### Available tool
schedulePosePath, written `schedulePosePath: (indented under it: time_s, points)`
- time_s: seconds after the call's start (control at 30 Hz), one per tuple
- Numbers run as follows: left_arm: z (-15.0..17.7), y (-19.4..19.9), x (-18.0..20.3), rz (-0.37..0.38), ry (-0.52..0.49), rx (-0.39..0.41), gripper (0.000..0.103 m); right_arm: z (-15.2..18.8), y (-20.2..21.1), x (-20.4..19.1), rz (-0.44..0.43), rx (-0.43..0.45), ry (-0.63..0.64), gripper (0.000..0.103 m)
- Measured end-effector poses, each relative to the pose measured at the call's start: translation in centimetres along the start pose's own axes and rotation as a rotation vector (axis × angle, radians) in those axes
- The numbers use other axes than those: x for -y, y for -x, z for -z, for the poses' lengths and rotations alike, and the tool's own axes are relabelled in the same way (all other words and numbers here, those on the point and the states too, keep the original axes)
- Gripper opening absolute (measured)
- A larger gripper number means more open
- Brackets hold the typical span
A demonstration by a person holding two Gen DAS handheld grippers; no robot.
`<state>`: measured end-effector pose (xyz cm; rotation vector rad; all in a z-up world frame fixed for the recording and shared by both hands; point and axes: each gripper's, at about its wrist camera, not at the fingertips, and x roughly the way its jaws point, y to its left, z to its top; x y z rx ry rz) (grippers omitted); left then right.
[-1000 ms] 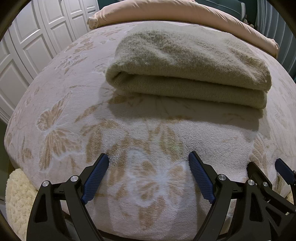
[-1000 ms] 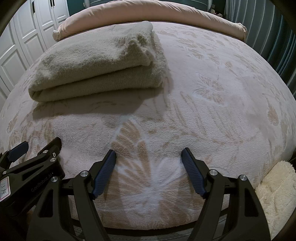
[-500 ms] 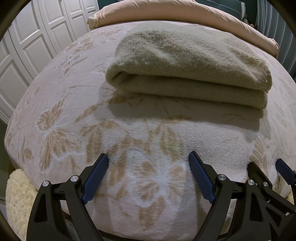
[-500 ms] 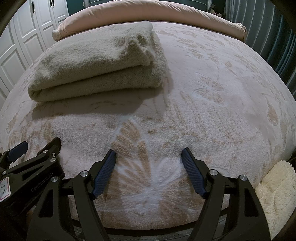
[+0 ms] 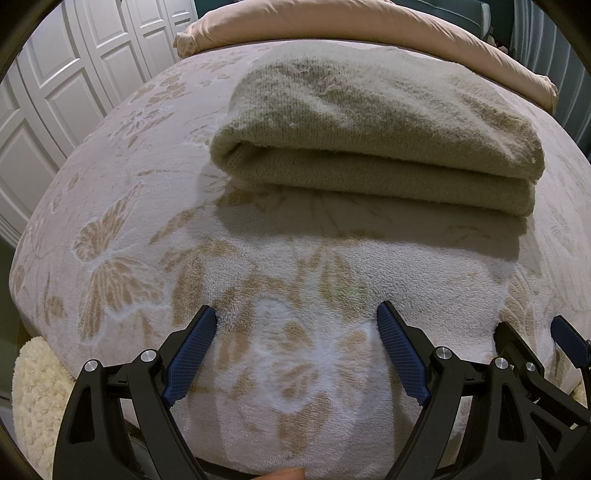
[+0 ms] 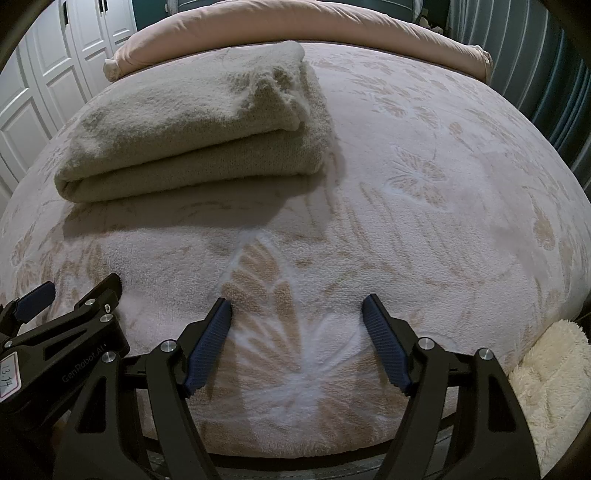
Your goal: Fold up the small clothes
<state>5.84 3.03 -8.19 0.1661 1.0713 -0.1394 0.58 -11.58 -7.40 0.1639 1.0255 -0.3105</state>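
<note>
A beige knitted garment point(image 5: 376, 147) lies folded in a thick rectangle on the bed's butterfly-patterned blanket point(image 5: 122, 236). It also shows in the right wrist view point(image 6: 192, 136), at upper left. My left gripper point(image 5: 297, 317) is open and empty, low over the blanket near the bed's front edge, well short of the garment. My right gripper point(image 6: 297, 308) is open and empty, beside the left one, to the right of the garment's near edge. The right gripper shows at the left view's right edge point(image 5: 532, 354). The left gripper shows at the right view's left edge point(image 6: 70, 299).
A long pink bolster point(image 5: 332, 22) lies across the far end of the bed. White panelled wardrobe doors point(image 5: 55, 92) stand to the left. Cream fluffy fabric point(image 6: 550, 373) hangs at the bed's front corners. A dark curtain point(image 6: 546, 66) is at the right.
</note>
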Motion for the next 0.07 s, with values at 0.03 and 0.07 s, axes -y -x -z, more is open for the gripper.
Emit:
schedulePosePath:
  time_s: [0.03, 0.07]
  points:
    - [-0.02, 0.0, 0.02, 0.0, 0.0, 0.0, 0.086, 0.0, 0.01, 0.03, 0.0, 0.0, 0.001, 0.072]
    - [0.02, 0.0, -0.01, 0.0, 0.0, 0.0, 0.086, 0.0, -0.01, 0.01, 0.0, 0.0, 0.0, 0.072]
